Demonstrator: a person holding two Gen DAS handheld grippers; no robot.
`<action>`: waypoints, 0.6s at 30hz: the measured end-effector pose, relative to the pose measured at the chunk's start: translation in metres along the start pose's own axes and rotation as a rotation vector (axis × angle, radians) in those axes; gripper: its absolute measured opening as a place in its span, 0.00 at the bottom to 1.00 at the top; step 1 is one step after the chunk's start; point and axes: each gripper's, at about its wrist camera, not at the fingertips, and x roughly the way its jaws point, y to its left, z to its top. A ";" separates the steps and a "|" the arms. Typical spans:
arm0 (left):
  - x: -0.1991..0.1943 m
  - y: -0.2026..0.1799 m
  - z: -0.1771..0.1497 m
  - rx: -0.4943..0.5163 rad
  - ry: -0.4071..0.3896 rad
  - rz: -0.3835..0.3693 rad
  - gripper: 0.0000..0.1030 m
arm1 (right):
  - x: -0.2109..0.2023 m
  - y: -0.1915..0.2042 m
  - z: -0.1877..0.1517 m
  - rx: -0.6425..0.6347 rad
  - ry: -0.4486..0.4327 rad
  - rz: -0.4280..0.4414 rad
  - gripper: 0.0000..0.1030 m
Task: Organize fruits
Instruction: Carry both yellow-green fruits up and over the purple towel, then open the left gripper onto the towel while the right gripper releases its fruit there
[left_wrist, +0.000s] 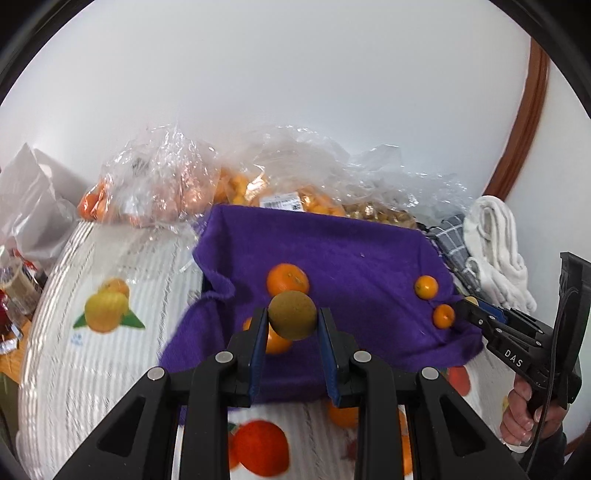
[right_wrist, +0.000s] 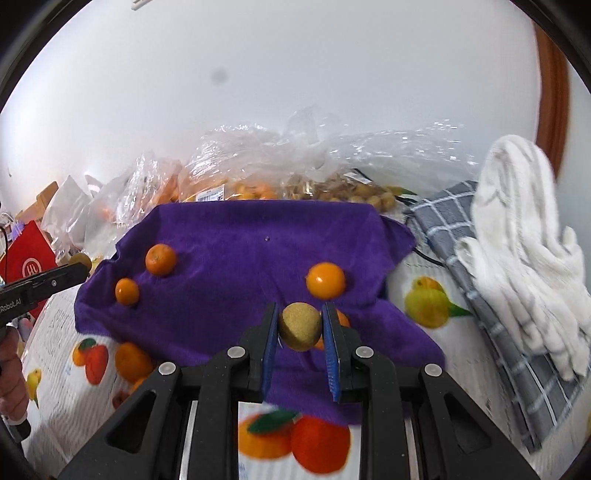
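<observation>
My left gripper (left_wrist: 292, 320) is shut on a brown-green round fruit (left_wrist: 292, 314), held above the purple cloth (left_wrist: 351, 258). My right gripper (right_wrist: 300, 326) is shut on a yellow-brown round fruit (right_wrist: 300, 326) over the same cloth (right_wrist: 240, 243). Several oranges lie on the cloth: a big one (left_wrist: 288, 279) just beyond my left fingers, two small ones (left_wrist: 426, 287) (left_wrist: 443, 316) at its right. In the right wrist view, two (right_wrist: 160, 259) (right_wrist: 127, 291) lie at left and one (right_wrist: 325, 280) at right. My right gripper also shows in the left wrist view (left_wrist: 467, 306).
Clear plastic bags of oranges (left_wrist: 166, 192) and small yellow fruits (right_wrist: 351, 192) stand behind the cloth. A grey checked towel (right_wrist: 480, 277) and a white towel (right_wrist: 524, 258) lie at right. A fruit-print tablecloth (left_wrist: 103, 332) covers the table. A red box (right_wrist: 31, 258) stands at left.
</observation>
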 end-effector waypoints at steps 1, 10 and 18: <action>0.003 0.004 0.004 -0.005 0.006 0.007 0.25 | 0.005 0.001 0.003 -0.001 0.004 0.004 0.23; 0.035 0.010 0.014 -0.004 0.060 0.041 0.25 | 0.040 0.002 0.013 -0.035 0.046 -0.039 0.23; 0.062 0.013 0.017 -0.007 0.133 0.080 0.25 | 0.056 -0.016 0.013 -0.007 0.101 -0.055 0.23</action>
